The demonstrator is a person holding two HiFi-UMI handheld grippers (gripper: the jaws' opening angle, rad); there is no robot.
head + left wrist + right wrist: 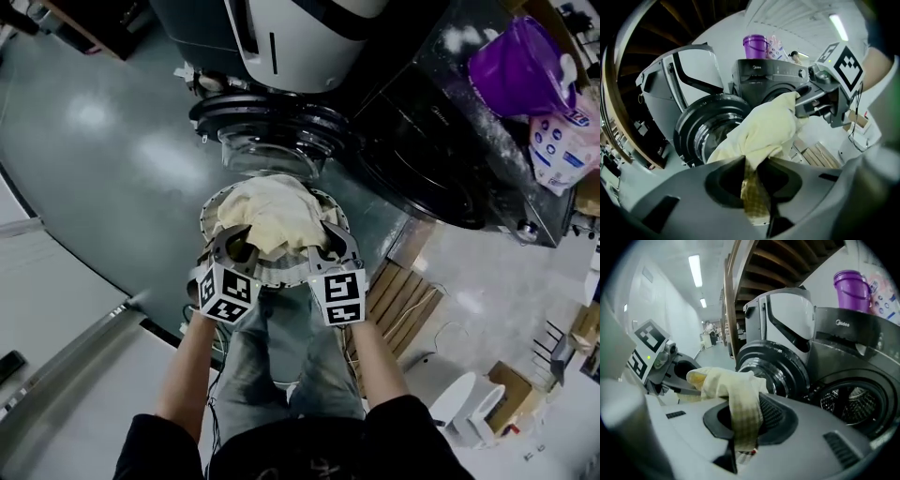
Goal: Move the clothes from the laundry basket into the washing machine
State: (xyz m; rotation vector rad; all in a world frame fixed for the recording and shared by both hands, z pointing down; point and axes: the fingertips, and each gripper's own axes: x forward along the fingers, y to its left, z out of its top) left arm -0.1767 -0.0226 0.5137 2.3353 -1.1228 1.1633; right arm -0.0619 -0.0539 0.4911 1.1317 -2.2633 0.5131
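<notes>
My left gripper (751, 163) & right gripper (740, 405) are each clamped near-shut on a bunched fold of the cream cloth (269, 214), held betw. them just above the laundry basket (207, 221); I reckon it's soft, light & floppy, so pinching thick folds at opp. edges suits it

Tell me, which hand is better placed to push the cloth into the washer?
Probably right. The left gripper and the right gripper both clamp the cream cloth over the basket, but the open drum lies on the right one's side, while the round door stands before the left.
</notes>
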